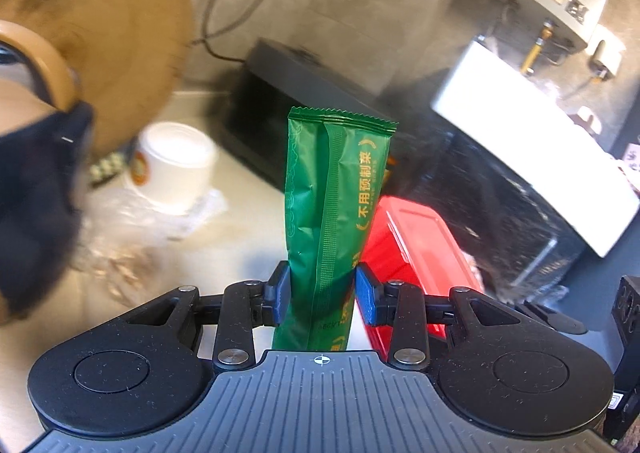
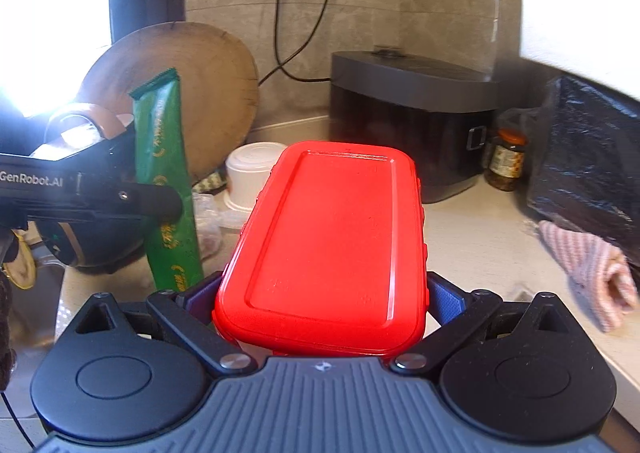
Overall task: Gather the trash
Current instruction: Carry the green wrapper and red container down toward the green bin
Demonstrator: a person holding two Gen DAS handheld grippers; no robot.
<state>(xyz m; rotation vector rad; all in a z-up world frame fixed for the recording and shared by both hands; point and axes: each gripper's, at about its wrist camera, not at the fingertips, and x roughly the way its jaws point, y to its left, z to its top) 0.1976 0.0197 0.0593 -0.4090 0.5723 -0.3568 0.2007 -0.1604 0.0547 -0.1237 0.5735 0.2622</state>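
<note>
Left wrist view: my left tongs [image 1: 323,293] pinch the green wrapper [image 1: 334,209]; right tongs [image 2: 320,299] squeeze the red box [image 2: 332,237], both lifted to throw away.

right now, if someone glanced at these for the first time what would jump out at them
The bright red container fills the middle of the right wrist view, clamped between the right gripper fingers. Next is the green wrapper, standing upright in the left gripper. Behind both, a round wooden board leans against the wall.
</note>
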